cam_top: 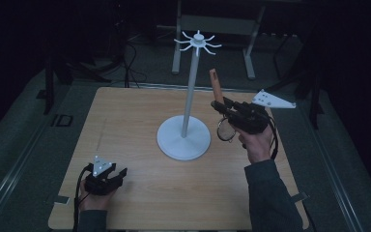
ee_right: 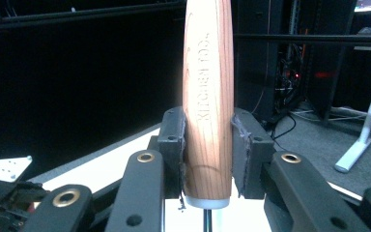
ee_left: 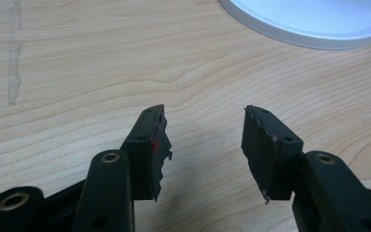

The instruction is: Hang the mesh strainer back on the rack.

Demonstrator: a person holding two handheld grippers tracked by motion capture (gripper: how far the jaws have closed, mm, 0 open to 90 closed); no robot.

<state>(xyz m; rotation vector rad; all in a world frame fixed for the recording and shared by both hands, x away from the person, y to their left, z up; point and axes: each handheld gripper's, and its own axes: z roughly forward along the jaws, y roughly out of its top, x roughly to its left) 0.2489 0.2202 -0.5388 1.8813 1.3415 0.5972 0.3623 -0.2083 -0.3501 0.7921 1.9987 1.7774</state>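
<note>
— While the right gripper (cam_top: 221, 107) is lifted above the worktop (cam_top: 140, 116), what do its jaws hold?

— They are closed on a utensil with a wooden handle (ee_right: 207, 111). In the right gripper view the two pads press on the lower part of the handle from both sides, and the handle rises straight up between them. Some letters are stamped along the wood. In the high view the handle points up and a little away from the person, and a round metal loop (cam_top: 225, 131) hangs under the gripper.

— Where is this compared with the stand?

— It is just to the right of the white stand (cam_top: 184, 137). The stand has a round base on the worktop, a thin pole and a small crown of hooks (cam_top: 198, 41) at the top. The handle's end is lower than the hooks and apart from the pole.

— And the left gripper (ee_left: 205, 145)?

— It rests low at the near left part of the worktop, well apart from the stand. Its jaws are wide apart, with only bare wood between them. The edge of the stand's base shows at the top of the left gripper view.
</note>
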